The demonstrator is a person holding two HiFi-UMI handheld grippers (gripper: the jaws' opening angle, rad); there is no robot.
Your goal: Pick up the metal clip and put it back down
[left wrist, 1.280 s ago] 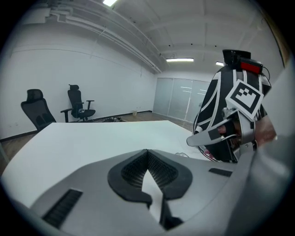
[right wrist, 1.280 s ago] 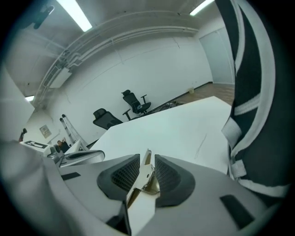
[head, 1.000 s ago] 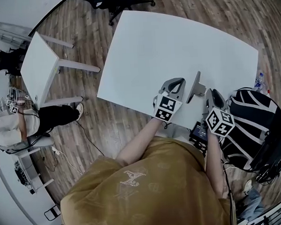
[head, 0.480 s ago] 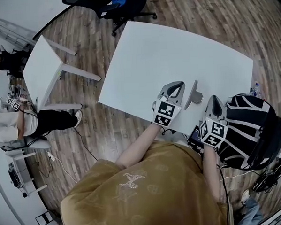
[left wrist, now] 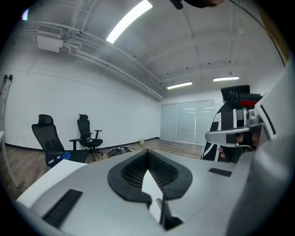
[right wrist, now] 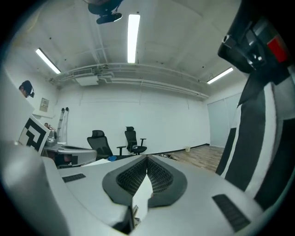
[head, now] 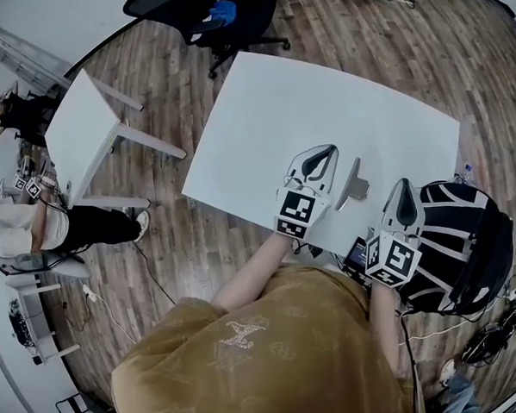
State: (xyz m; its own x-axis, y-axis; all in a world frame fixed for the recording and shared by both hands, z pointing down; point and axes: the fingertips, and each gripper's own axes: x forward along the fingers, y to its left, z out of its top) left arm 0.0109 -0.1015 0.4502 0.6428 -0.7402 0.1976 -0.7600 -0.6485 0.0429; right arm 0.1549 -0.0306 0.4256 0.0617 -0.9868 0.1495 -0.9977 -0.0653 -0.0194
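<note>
The metal clip [head: 353,184], a long grey piece, lies on the white table [head: 321,94] near its front edge, between my two grippers. My left gripper [head: 321,153] rests just left of it, jaws together with nothing between them. My right gripper [head: 404,186] hovers at the table's near right corner, apart from the clip, also shut and empty. The left gripper view shows the closed jaws [left wrist: 147,153] and a grey bar [left wrist: 230,133] to the right. The right gripper view shows closed jaws [right wrist: 146,159] and the left gripper's marker cube [right wrist: 33,132] at far left.
A black-and-white backpack [head: 453,234] sits right of the table by my right gripper. A small white side table [head: 81,124] stands to the left, an office chair [head: 218,18] beyond the far edge, and a seated person [head: 18,231] at far left.
My right gripper has drawn back from beside the clip toward the table's near right corner. The clip stays lying on the table and the left gripper has barely moved.
</note>
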